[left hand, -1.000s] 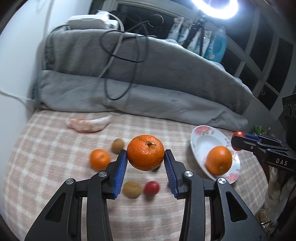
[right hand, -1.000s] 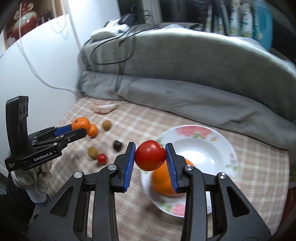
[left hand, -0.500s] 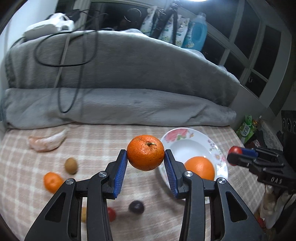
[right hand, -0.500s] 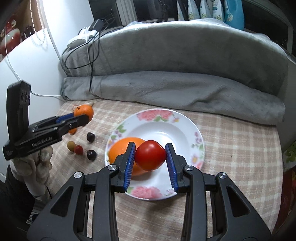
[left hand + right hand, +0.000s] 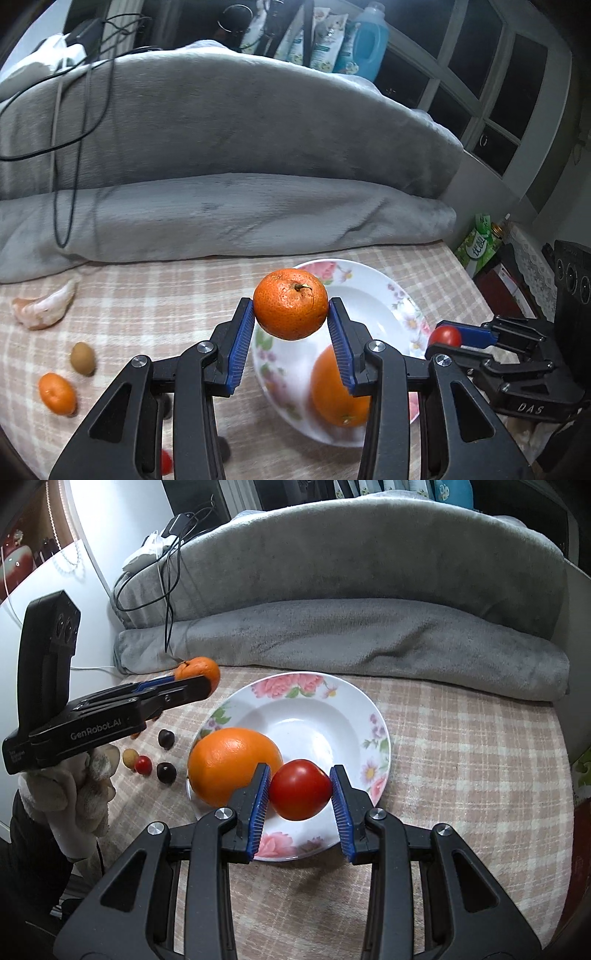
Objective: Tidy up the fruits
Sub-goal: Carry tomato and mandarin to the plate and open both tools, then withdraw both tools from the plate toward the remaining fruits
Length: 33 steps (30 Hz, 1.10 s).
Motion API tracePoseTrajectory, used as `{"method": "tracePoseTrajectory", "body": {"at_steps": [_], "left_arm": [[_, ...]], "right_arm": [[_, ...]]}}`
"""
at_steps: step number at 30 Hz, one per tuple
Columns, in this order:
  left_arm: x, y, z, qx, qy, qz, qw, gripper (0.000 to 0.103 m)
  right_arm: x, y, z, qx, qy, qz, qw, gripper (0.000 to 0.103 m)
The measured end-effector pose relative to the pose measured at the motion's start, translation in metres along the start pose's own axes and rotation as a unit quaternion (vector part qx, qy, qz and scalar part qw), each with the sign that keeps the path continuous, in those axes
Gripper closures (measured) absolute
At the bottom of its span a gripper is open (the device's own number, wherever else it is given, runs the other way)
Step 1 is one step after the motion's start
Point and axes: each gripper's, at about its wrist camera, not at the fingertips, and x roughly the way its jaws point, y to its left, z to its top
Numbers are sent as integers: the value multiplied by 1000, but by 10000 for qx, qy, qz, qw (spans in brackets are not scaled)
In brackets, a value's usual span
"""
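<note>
Right gripper [image 5: 300, 794] clamped on tomato [image 5: 300, 789], hanging right over plate [image 5: 354, 709]'s near rim beside orange [image 5: 231, 764]. Left gripper [image 5: 291, 325] pinching tangerine [image 5: 290, 303], only over plate's left edge.

Open checked cloth [image 5: 461, 760] right of the plate [image 5: 354, 716], free for passing. Bare white bowl centre beyond the big orange [image 5: 232, 764] (which fills the near-left part). Blocked behind by folded grey blankets [image 5: 369, 642]; cluttered left by small loose fruits [image 5: 166, 771].
</note>
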Motion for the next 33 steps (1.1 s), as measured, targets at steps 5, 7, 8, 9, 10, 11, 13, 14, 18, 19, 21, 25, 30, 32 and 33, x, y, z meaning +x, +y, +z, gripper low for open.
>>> {"method": "tracePoseTrajectory", "body": {"at_steps": [5,7,8,9,10,11,13,14,18,19,21,25,30,32,33], "left_arm": [[4,-8,4,63,32,-79,9999,64],[5,-11,5,77,35,-97,9999,64],[6,-12,6,85,38,-108,9999,63],[7,-13,6,87,42,-120,9999,63],[7,-14,7,91,50,-138,9999,63],[7,-15,7,107,56,-156,9998,63],[8,-18,7,121,52,-151,9998,63],[8,-19,7,128,51,-149,9998,63],[5,-20,8,147,3,-146,9998,58],[4,-20,8,145,-23,-151,9998,54],[1,-22,9,162,-62,-189,9997,51],[-6,-25,10,207,-152,-136,9996,51],[-12,-26,11,251,-221,-80,9994,46],[-15,-27,11,252,-259,-47,9993,42],[-16,-27,10,253,-268,-38,9993,42]], "right_arm": [[1,-3,-1,10,-11,22,10000,68],[1,-3,-1,10,-24,33,10000,68],[1,-2,-1,-7,-36,37,10000,68],[1,-1,0,-31,-49,34,10000,68],[0,0,-1,-59,-57,23,10000,68],[0,0,-1,-66,-60,21,10000,68],[0,2,-1,-79,-57,28,9999,67],[0,2,-1,-80,-54,13,10000,56],[-5,3,0,-108,-171,-43,9998,39],[-6,4,0,-118,-175,-35,9998,39],[-7,4,0,-109,-185,-60,9998,38],[-8,4,0,-82,-189,-128,9997,36],[-13,5,-1,-87,-252,-208,9994,26],[-14,6,0,-89,-274,-257,9993,22],[-15,7,1,-86,-284,-273,9992,17]]}}
